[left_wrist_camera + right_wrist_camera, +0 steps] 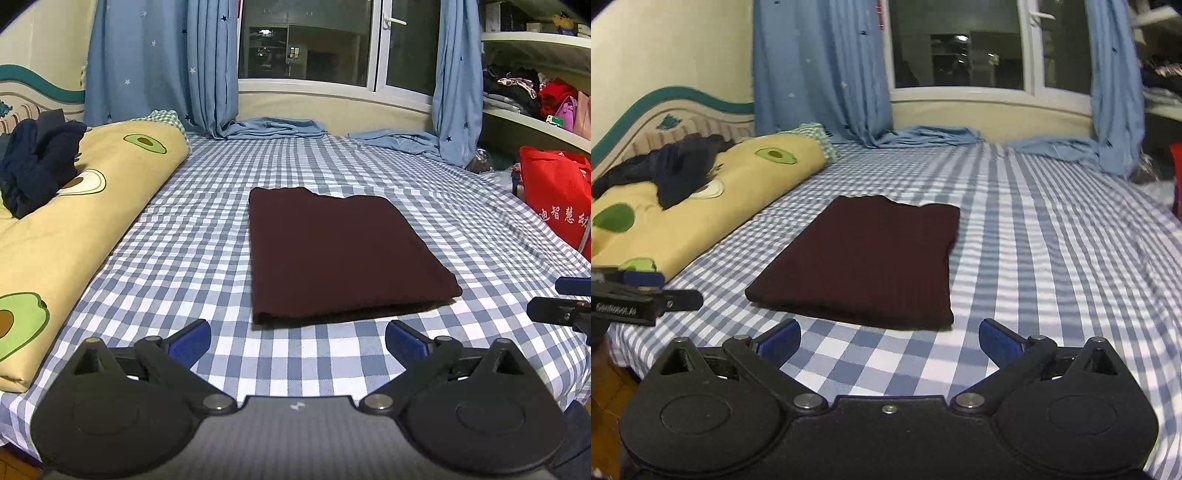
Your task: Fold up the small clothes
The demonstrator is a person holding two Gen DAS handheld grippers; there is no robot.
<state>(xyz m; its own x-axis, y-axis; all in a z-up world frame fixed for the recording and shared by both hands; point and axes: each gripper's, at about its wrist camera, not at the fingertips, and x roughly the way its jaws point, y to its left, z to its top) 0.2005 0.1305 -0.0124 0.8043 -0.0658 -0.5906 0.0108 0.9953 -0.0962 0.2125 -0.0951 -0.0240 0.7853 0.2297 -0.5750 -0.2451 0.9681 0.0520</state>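
Note:
A dark maroon garment lies folded into a flat rectangle on the blue-and-white checked bedsheet. My left gripper hovers just in front of its near edge, open, with nothing between the blue pads. In the right wrist view the same garment lies ahead and a little to the left. My right gripper is open and empty near the bed's front edge. Each gripper's tip shows at the side of the other's view: the right gripper and the left gripper.
A yellow avocado-print quilt lies along the left with dark navy clothes piled on it. Blue curtains pool on the bed's far end under the window. A red bag and cluttered shelves stand at the right.

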